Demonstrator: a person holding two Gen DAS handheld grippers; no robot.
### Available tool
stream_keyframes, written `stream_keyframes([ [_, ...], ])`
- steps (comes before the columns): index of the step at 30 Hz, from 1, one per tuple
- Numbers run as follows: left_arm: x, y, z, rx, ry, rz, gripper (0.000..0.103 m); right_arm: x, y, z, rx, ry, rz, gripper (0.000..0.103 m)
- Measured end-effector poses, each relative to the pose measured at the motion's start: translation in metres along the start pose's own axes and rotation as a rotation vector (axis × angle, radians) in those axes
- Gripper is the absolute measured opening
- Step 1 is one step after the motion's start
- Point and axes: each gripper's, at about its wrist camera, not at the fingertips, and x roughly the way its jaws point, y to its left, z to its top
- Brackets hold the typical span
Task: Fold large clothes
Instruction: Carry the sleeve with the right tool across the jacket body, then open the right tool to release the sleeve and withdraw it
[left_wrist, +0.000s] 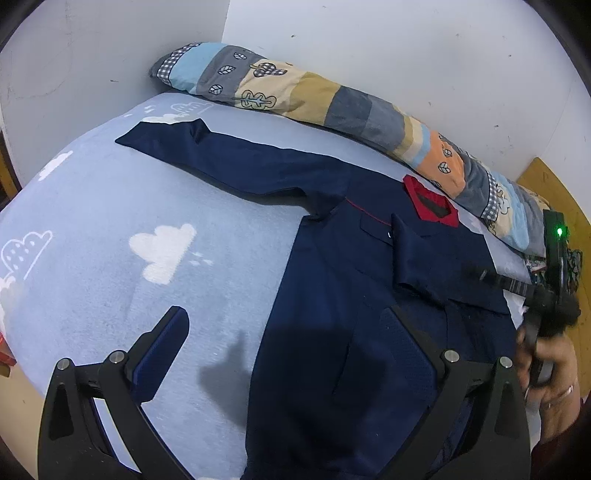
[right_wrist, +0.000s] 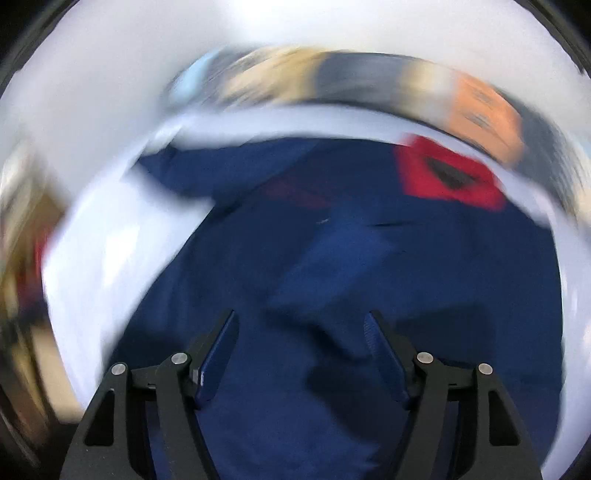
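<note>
Grippers, left (left_wrist: 284, 325) and right (right_wrist: 301, 328), hung open over our jacket (left_wrist: 351, 295), ready to fold the outstretched sleeve (left_wrist: 207, 155) inward.

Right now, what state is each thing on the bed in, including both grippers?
Navy jacket: flat on the bed, front up, one sleeve folded across the chest, the other stretched out.
Red collar: lying open.
Long pillow: along the wall.
Left gripper: open, empty.
Right gripper: open, empty, view blurred.
</note>
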Motion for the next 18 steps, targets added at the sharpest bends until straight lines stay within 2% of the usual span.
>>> stream_keyframes([
  [1,0.000,-0.001,0.000,0.005,0.001,0.000,0.103,0.000,-0.023,0.004,0.096,-0.013,0.007,0.070],
  [3,0.000,-0.005,0.000,0.014,-0.003,0.000,0.103,0.009,-0.072,0.005,0.289,-0.016,0.080,0.055],
  [5,0.001,-0.009,-0.001,0.025,-0.004,0.005,0.103,0.030,-0.099,0.004,0.429,0.007,0.157,0.047],
  [7,0.003,-0.011,-0.001,0.030,0.000,0.005,0.103,0.044,-0.104,-0.004,0.491,0.022,0.183,0.046],
  [11,0.006,-0.014,-0.002,0.038,0.011,0.008,0.103,0.074,-0.102,-0.017,0.527,0.037,0.179,0.045],
  [13,0.006,-0.014,-0.001,0.041,0.009,0.011,0.103,0.075,-0.105,-0.021,0.533,0.023,0.196,0.044],
  [14,0.006,-0.013,-0.001,0.038,0.009,0.010,0.103,0.076,-0.103,-0.021,0.537,0.026,0.216,0.027],
  [15,0.005,-0.013,-0.001,0.035,0.008,0.009,0.103,0.077,-0.099,-0.023,0.543,0.036,0.242,0.004],
  [17,0.005,-0.012,-0.001,0.029,0.006,0.007,0.103,0.072,-0.082,-0.020,0.513,0.034,0.240,0.002],
  [18,0.004,-0.011,-0.001,0.027,0.005,0.007,0.103,0.062,-0.066,-0.012,0.479,0.000,0.245,0.002],
])
